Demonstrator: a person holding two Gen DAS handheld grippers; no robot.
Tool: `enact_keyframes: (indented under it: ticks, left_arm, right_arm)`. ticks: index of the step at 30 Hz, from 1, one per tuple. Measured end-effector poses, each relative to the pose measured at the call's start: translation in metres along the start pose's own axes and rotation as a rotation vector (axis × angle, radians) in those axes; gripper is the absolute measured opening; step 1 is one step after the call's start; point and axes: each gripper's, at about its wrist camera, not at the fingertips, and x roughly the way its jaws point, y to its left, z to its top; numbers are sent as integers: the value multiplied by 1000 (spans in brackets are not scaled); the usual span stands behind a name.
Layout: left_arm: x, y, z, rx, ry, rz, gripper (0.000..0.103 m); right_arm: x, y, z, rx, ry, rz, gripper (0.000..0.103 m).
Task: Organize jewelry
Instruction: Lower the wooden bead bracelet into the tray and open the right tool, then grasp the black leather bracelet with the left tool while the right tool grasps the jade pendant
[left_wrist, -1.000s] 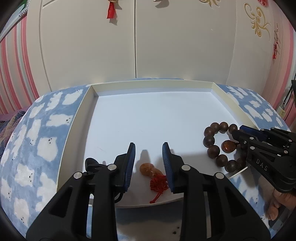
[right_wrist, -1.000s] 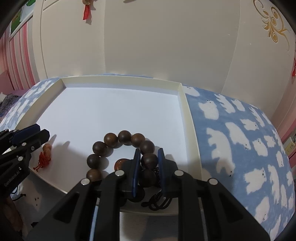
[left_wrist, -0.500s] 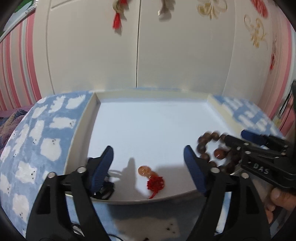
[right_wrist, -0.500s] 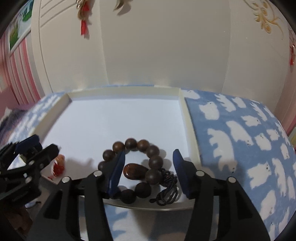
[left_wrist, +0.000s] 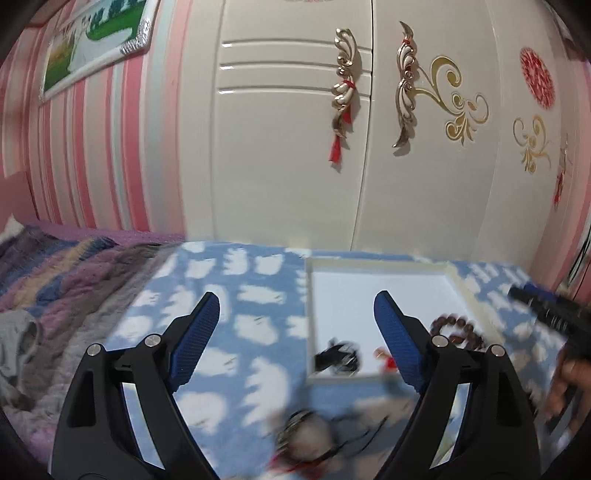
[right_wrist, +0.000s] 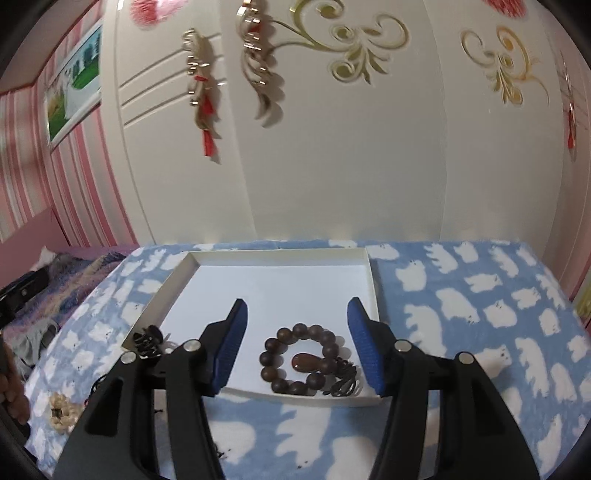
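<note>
A shallow white tray (right_wrist: 371, 280) lies on a blue blanket with white bears. A dark wooden bead bracelet (right_wrist: 301, 360) with an amber bead and black cord lies in its near right corner; it shows blurred in the left wrist view (left_wrist: 458, 330). A black tangled piece (right_wrist: 147, 339) lies in the tray's near left corner. A small orange pendant with a red knot (left_wrist: 384, 360) lies between them. My right gripper (right_wrist: 297, 343) is open and empty, raised above the bracelet. My left gripper (left_wrist: 297, 321) is open and empty, pulled back left of the tray (left_wrist: 310, 295).
A beige knotted ornament (right_wrist: 61, 410) with thin cords lies on the blanket in front of the tray's left corner, blurred in the left wrist view (left_wrist: 310, 432). A white wardrobe (right_wrist: 332, 147) stands behind. A purple striped knit blanket (left_wrist: 55, 280) lies to the left.
Both grippers opened, let go of the pendant and the bracelet in the tray, and drew back and up. The left gripper swung left.
</note>
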Motion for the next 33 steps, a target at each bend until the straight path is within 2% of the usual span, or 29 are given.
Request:
enact_keyframes:
  ticks: [3, 4, 6, 8, 17, 24, 28, 33]
  left_arm:
    - [-21, 10, -9, -5, -7, 36, 85]
    - [-25, 12, -11, -10, -7, 45, 86]
    - [-36, 16, -16, -23, -21, 69, 90]
    - [-41, 15, -21, -25, -29, 77, 90]
    - [-66, 4, -26, -11, -48, 47, 90]
    - [-76, 5, -27, 5, -47, 42, 90]
    - [-67, 28, -28, -38, 12, -15, 93]
    - [-44, 46, -40, -33, 86, 34, 93]
  right_arm:
    - [-21, 10, -2, -11, -17, 7, 57]
    - [-25, 12, -4, -11, -18, 16, 60]
    - [-34, 16, -12, -8, -4, 55, 62]
    - [-41, 21, -22, -27, 16, 44, 62]
    - [-71, 17, -45, -6, 30, 29, 62]
    - [-78, 16, -55, -4, 45, 21, 62]
    - [-73, 20, -58, -20, 82, 14, 62]
    - [-43, 39, -70, -36, 178, 28, 62]
